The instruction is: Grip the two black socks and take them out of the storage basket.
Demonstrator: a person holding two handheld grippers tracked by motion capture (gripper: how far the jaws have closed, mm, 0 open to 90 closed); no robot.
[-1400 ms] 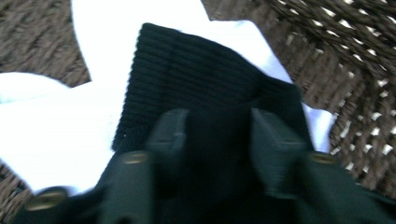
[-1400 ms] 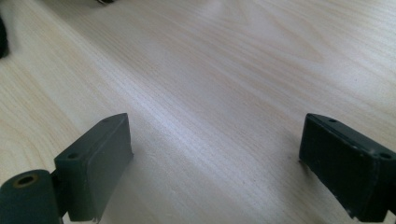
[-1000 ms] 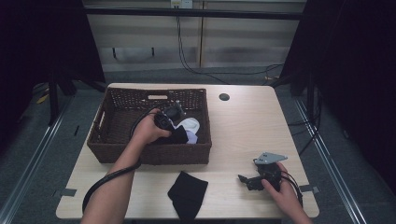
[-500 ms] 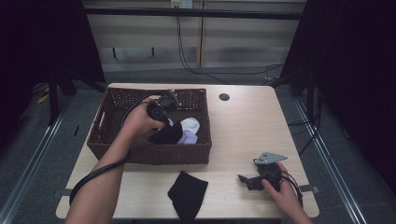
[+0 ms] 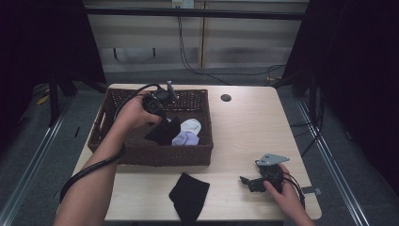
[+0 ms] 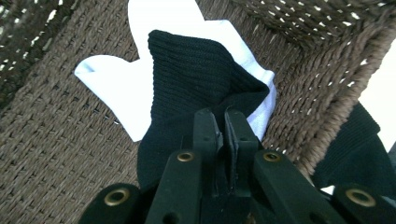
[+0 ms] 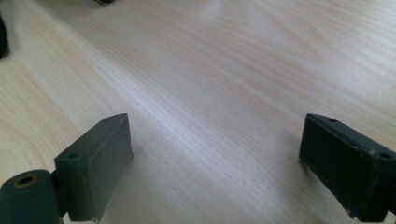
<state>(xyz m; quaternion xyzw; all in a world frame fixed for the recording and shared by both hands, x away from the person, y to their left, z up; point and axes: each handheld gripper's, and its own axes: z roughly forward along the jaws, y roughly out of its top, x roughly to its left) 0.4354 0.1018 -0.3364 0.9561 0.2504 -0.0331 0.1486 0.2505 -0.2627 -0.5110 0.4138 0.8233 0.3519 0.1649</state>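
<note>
My left gripper (image 5: 159,113) hangs over the brown wicker basket (image 5: 141,151) and is shut on a black sock (image 5: 165,131), which dangles from it into the basket. In the left gripper view the jaws pinch the black sock (image 6: 196,79) above a white sock (image 6: 116,88) on the basket floor (image 6: 56,135). White and pale lilac socks (image 5: 187,133) lie in the basket's right part. Another black sock (image 5: 188,197) lies flat on the table in front of the basket. My right gripper (image 5: 247,181) rests on the table at the front right, open, with nothing between its pads (image 7: 98,163).
The light wooden table (image 5: 244,132) has a small dark round hole (image 5: 226,98) near its back edge. A cable (image 5: 89,169) trails from the left gripper along the forearm. Dark curtains stand on both sides, and cables hang down the back wall.
The left hand has risen from inside the basket and drawn back toward its far side, lifting the black sock off the pile. The right hand has stayed still.
</note>
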